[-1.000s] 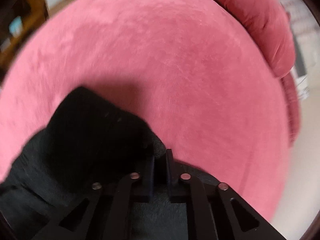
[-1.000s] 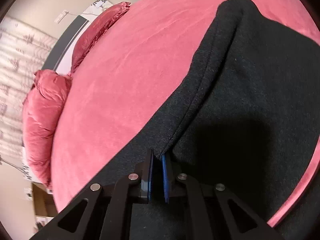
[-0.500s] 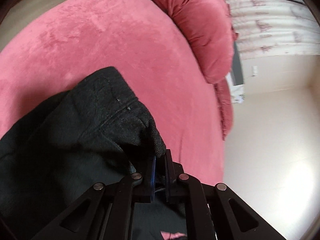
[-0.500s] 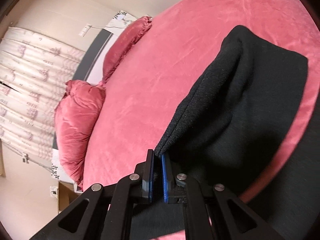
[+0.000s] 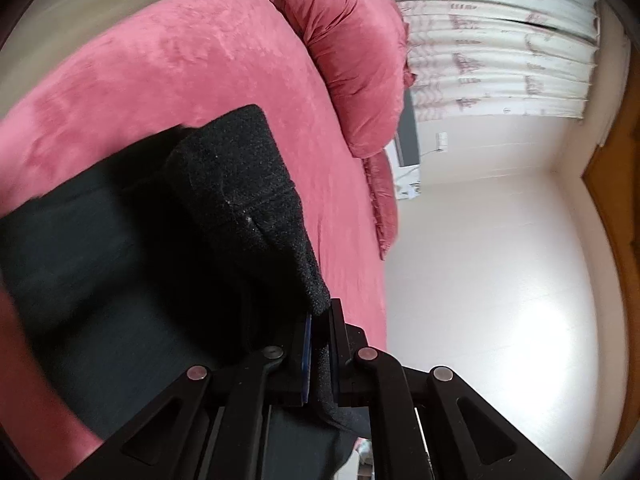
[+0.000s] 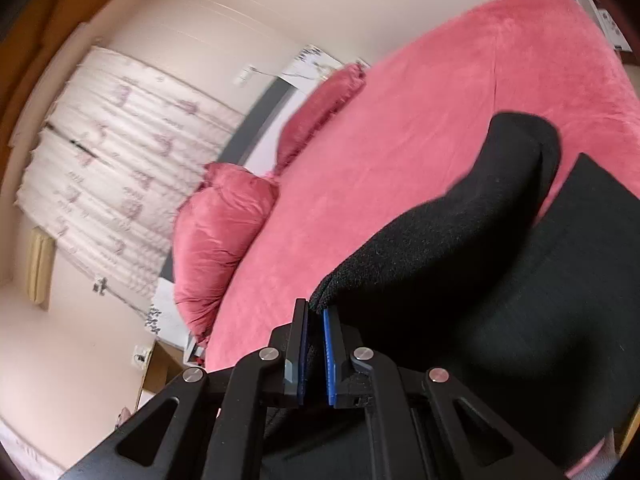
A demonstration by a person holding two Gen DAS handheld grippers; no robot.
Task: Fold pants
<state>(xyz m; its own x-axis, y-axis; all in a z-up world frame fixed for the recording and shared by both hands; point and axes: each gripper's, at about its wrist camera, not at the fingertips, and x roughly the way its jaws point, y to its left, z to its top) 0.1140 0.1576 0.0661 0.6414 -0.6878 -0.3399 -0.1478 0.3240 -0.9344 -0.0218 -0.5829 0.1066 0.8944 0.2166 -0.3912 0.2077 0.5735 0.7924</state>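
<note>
**Both jaws clamped on the pants**

The black pants (image 5: 224, 208) hang over the pink bed (image 5: 160, 64), an edge pinched in the left gripper (image 5: 320, 344) and another in the right gripper (image 6: 316, 344), fabric draping away from each.

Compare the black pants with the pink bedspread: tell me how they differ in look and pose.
The pants are black, coarse-knit and hang lifted; the bedspread is pink, plush and lies flat. The pants are pinched by the left gripper and right gripper; the bedspread is ungripped. Both are soft fabric.
</note>
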